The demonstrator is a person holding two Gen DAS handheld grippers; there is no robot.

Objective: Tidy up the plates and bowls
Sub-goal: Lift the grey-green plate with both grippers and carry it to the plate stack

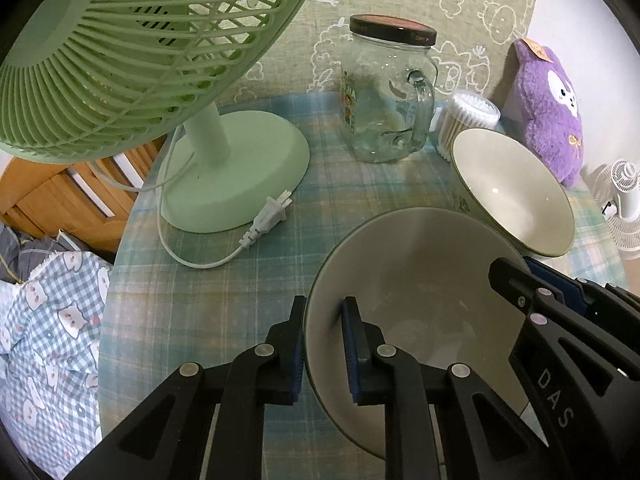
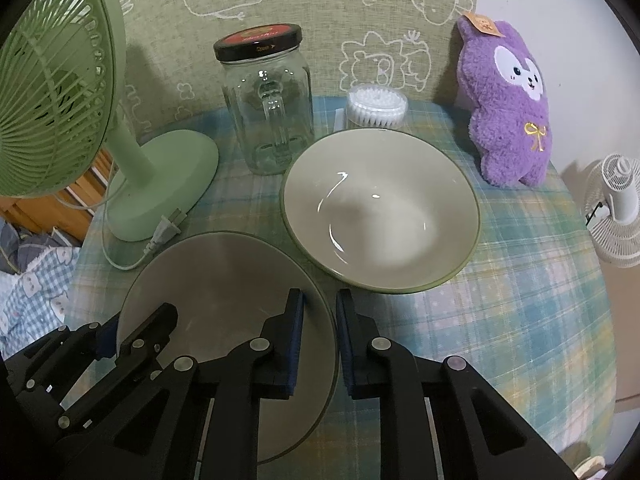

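Note:
Two pale green-rimmed bowls sit on the plaid tablecloth. The near bowl (image 1: 416, 280) (image 2: 224, 280) lies between both grippers. My left gripper (image 1: 322, 344) straddles its left rim, one finger outside and one inside, closed on the rim. My right gripper (image 2: 320, 340) straddles its right rim the same way, closed on it. The left gripper (image 2: 116, 340) shows at the bowl's left rim in the right wrist view, and the right gripper (image 1: 532, 300) shows at its right rim in the left wrist view. The far bowl (image 1: 516, 188) (image 2: 380, 208) stands just behind and to the right, untouched.
A green desk fan (image 1: 224, 168) (image 2: 160, 184) with loose plug stands at the left. A glass jar with handle (image 1: 388, 92) (image 2: 268, 108) and a tub of cotton swabs (image 2: 376, 106) stand behind the bowls. A purple plush toy (image 2: 508, 108) stands at the right.

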